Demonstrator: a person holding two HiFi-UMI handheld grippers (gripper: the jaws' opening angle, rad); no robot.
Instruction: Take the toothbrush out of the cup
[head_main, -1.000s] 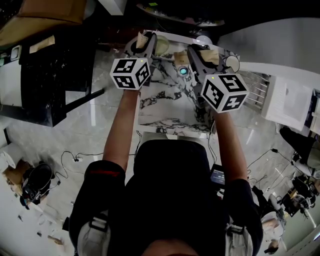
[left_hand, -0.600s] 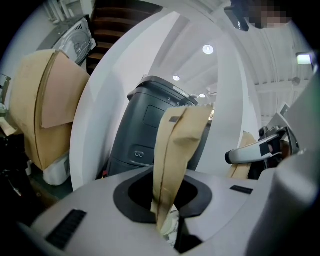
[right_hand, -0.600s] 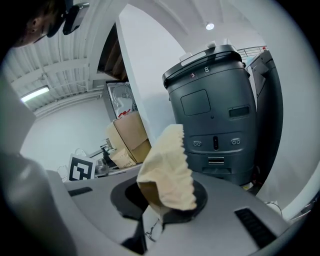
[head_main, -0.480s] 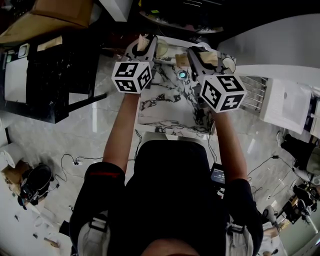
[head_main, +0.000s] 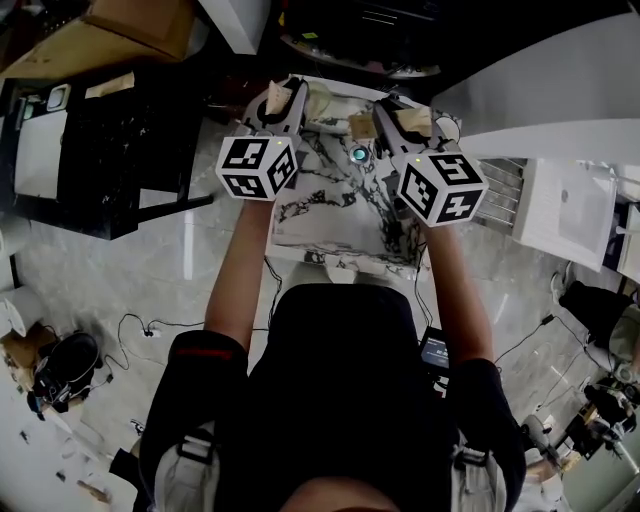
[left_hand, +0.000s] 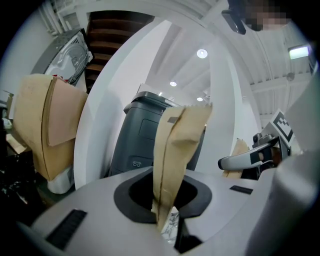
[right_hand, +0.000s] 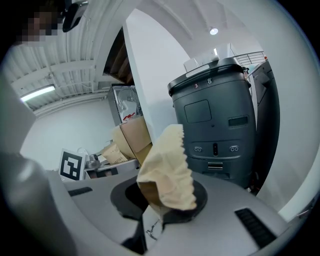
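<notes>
holding the left gripper (head_main: 283, 95) and the right gripper (head_main: 400, 118) up above the marble table (head_main: 330, 225), both aimed out across the room at a dark grey unit (right_hand: 215, 115) rather than down at the work. finding the left jaws, wrapped in something tan, drawn close together after closing a little just now, with nothing between them; finding the right jaws, tan-wrapped too, together and likewise empty. cannot make out the toothbrush in any view; may be looking at the cup in the small round thing with a teal centre (head_main: 358, 154) on the table between the grippers, though too small to tell, so presumably not yet taken out. could bump the rim and tip the cup if brought down with jaws this narrow instead of spread around the handle; could drag the cup along by lifting the brush at a slant without steadying with the other gripper; could lose the brush mid-lift by pinching only its tip
</notes>
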